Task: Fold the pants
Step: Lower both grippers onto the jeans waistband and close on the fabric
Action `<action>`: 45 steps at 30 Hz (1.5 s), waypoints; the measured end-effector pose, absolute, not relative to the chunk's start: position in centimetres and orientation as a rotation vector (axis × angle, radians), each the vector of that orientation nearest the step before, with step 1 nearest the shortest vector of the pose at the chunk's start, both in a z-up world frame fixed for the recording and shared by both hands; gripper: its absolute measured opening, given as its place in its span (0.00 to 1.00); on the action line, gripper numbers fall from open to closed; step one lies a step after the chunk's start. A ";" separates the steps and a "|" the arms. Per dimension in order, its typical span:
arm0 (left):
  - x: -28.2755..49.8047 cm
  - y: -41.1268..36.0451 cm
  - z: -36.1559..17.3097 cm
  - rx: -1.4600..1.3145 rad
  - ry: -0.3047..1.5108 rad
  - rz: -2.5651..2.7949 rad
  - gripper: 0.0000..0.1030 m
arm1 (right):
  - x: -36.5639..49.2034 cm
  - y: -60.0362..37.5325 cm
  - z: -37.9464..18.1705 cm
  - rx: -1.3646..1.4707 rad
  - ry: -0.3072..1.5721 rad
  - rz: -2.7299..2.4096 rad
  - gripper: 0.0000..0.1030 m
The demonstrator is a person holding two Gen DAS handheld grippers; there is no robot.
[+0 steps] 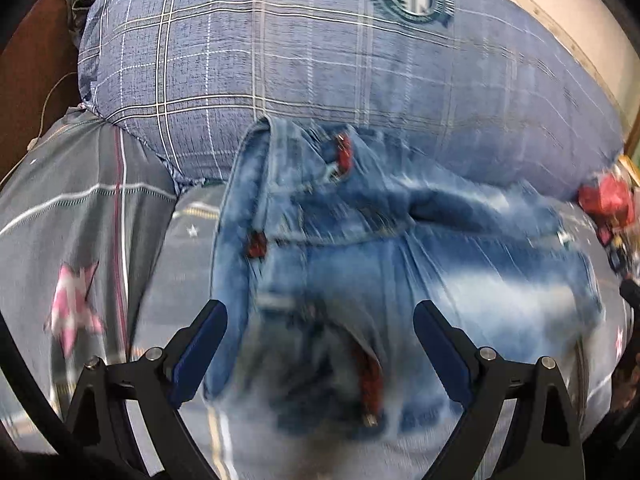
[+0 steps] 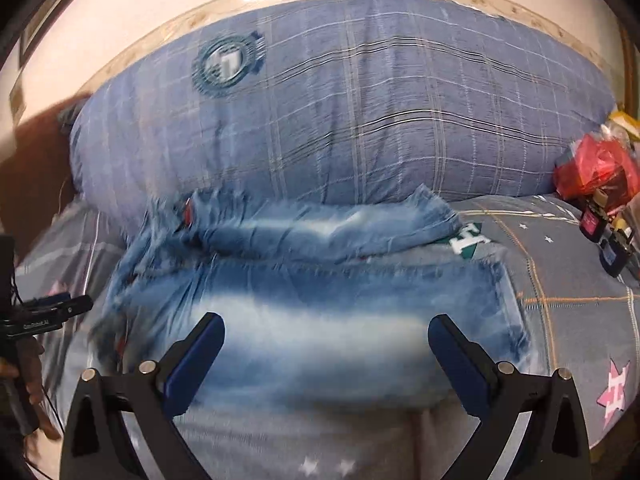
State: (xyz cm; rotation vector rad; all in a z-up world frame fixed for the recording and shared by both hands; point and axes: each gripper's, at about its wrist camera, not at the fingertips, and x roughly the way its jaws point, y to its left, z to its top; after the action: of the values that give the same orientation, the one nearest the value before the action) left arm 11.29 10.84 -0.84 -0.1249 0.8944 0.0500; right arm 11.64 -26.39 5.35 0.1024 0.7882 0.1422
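Faded blue jeans lie folded in a bundle on the grey bedsheet, their waistband with red tabs toward the left. In the right wrist view the same jeans spread across the middle, one leg end lying on top at the back. My left gripper is open above the waist end, nothing between its blue pads. My right gripper is open too, hovering over the pale washed leg part. The left gripper's side and a hand show at the left edge of the right wrist view. Both views are blurred.
A large blue checked pillow fills the back, right behind the jeans. A red plastic bag with small items sits at the right. The grey sheet with pink stars spreads to both sides. A brown headboard stands far left.
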 end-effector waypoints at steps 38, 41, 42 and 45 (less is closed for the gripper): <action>36.5 17.1 -5.4 -0.216 1.037 0.143 0.71 | 46.1 -38.0 -6.3 0.195 1.145 -0.064 0.78; 37.3 17.4 -5.8 -0.242 1.048 0.131 0.61 | 46.8 -38.1 -7.8 0.184 1.179 -0.079 0.69; 37.6 17.4 -6.0 -0.251 1.050 0.120 0.58 | 46.9 -38.0 -8.1 0.184 1.185 -0.070 0.53; 38.0 17.0 -6.1 -0.245 1.043 0.122 0.38 | 46.6 -37.9 -8.4 0.164 1.167 -0.041 0.16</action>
State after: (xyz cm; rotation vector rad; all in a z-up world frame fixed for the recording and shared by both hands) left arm 37.95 16.96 -6.11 -0.2449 1.0426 0.1220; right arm 46.59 -37.91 -8.39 0.1637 1.1665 -0.0415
